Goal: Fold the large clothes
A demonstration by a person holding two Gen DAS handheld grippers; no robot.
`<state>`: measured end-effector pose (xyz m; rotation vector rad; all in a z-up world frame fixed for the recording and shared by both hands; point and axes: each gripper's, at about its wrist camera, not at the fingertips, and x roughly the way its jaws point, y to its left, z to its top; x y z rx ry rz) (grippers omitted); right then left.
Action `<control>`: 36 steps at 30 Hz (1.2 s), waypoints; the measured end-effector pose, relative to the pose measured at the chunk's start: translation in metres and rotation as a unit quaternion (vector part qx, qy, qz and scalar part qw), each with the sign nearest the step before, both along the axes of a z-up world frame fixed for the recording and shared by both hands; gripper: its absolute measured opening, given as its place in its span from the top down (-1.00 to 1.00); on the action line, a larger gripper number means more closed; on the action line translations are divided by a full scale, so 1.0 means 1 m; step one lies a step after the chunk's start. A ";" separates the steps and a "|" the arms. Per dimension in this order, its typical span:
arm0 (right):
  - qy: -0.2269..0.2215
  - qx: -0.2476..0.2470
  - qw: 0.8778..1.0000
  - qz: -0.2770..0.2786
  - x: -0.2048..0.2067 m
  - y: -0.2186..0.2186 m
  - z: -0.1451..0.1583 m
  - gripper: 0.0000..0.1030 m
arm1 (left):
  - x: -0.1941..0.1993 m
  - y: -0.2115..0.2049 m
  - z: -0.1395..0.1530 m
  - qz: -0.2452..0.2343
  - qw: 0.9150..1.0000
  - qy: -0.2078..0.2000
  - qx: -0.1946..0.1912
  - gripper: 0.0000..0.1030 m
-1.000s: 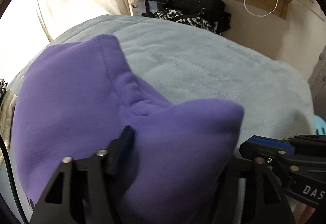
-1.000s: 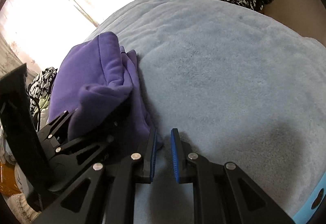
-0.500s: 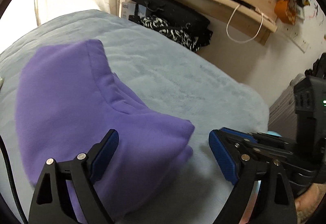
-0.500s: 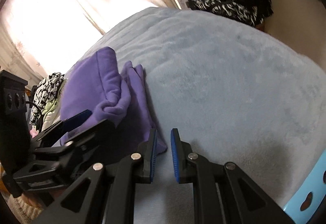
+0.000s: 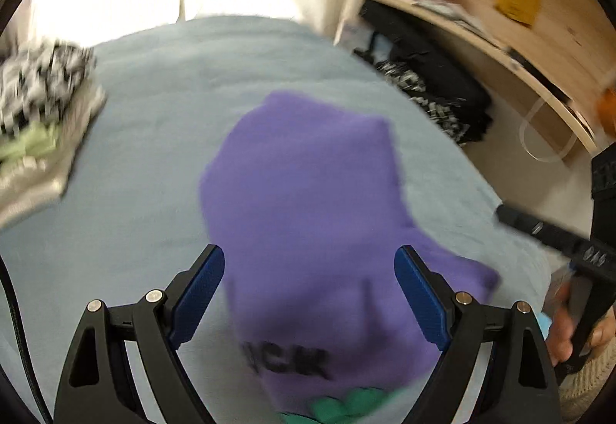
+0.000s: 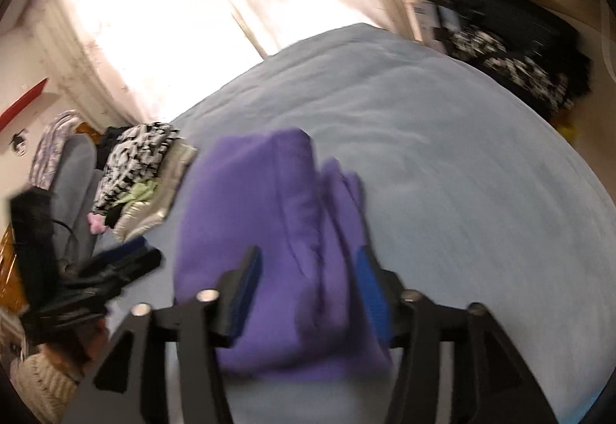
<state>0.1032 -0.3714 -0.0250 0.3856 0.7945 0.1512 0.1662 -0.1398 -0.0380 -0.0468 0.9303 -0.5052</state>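
A folded purple fleece garment (image 5: 308, 200) lies on the grey-blue blanket (image 5: 161, 123); black lettering and a green print show at its near end. My left gripper (image 5: 310, 289) is open, its blue pads either side of the garment's near end, holding nothing. In the right wrist view the same purple garment (image 6: 265, 231) lies folded in a bundle, and my right gripper (image 6: 308, 293) is open above its near part. The left gripper shows there at the left (image 6: 115, 266). Both views are motion-blurred.
A stack of folded clothes (image 5: 38, 123) with a black-and-white patterned piece on top sits at the blanket's left; it also shows in the right wrist view (image 6: 134, 170). A wooden shelf (image 5: 500, 39) with dark bags under it stands at the right. A bright curtained window (image 6: 184, 8) is behind.
My left gripper let go of the purple garment and opened wide. My right gripper opened from shut. Both pulled back and swung, so the garment now lies released on the blanket.
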 end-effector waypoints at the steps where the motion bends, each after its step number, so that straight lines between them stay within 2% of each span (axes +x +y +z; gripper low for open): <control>1: 0.000 0.003 1.000 0.008 0.012 0.000 -0.001 -0.21 | 0.007 0.004 -0.007 0.004 1.000 0.010 -0.001 -0.72; 4: 0.020 0.026 0.999 0.023 0.054 -0.005 -0.014 -0.21 | 0.034 0.020 -0.029 0.033 0.999 0.030 -0.008 -0.72; 8: 0.036 0.080 0.995 0.048 0.100 -0.014 -0.038 -0.21 | 0.053 0.024 -0.041 0.024 0.998 0.043 -0.048 -0.72; 11: 0.055 0.123 0.988 0.069 0.124 -0.019 -0.059 -0.21 | 0.064 0.018 -0.051 0.014 0.998 0.042 -0.041 -0.87; 12: 0.063 0.136 0.986 0.076 0.130 -0.020 -0.064 -0.21 | 0.067 0.016 -0.054 0.012 0.998 0.041 -0.039 -0.96; 14: 0.083 0.167 0.977 0.102 0.143 -0.019 -0.079 -0.21 | 0.072 0.011 -0.058 0.005 0.998 0.048 -0.042 -0.98; 17: 0.111 0.160 0.974 0.115 0.153 -0.015 -0.097 -0.21 | 0.077 0.002 -0.060 -0.005 0.997 0.055 -0.047 -0.98; 21: 0.120 0.196 0.964 0.137 0.159 -0.016 -0.114 -0.21 | 0.083 -0.003 -0.065 -0.015 0.998 0.053 -0.043 -0.99; 22: 0.111 0.195 0.964 0.141 0.157 -0.015 -0.112 -0.18 | 0.084 -0.004 -0.067 -0.016 0.997 0.056 -0.045 -0.99; 23: 0.102 0.190 0.966 0.146 0.156 -0.015 -0.108 0.09 | 0.085 -0.005 -0.067 -0.014 0.997 0.060 -0.047 -0.99; 26: 0.069 0.116 0.980 0.149 0.139 -0.010 -0.085 0.73 | 0.086 -0.012 -0.067 -0.014 0.997 0.060 -0.037 -0.99; 30: 0.023 0.087 0.986 0.138 0.100 -0.026 -0.050 0.74 | 0.079 -0.033 -0.059 -0.021 0.999 0.038 0.010 -0.99; 32: 0.015 0.069 0.990 0.123 0.086 -0.033 -0.040 0.75 | 0.074 -0.047 -0.057 -0.025 0.999 0.023 0.037 -0.99; 34: 0.028 0.040 0.994 0.097 0.084 -0.034 -0.042 0.75 | 0.071 -0.068 -0.058 -0.022 0.995 0.008 0.092 -0.99; 36: 0.056 0.004 0.996 0.067 0.090 -0.032 -0.058 0.75 | 0.070 -0.084 -0.061 -0.017 0.991 0.000 0.136 -0.99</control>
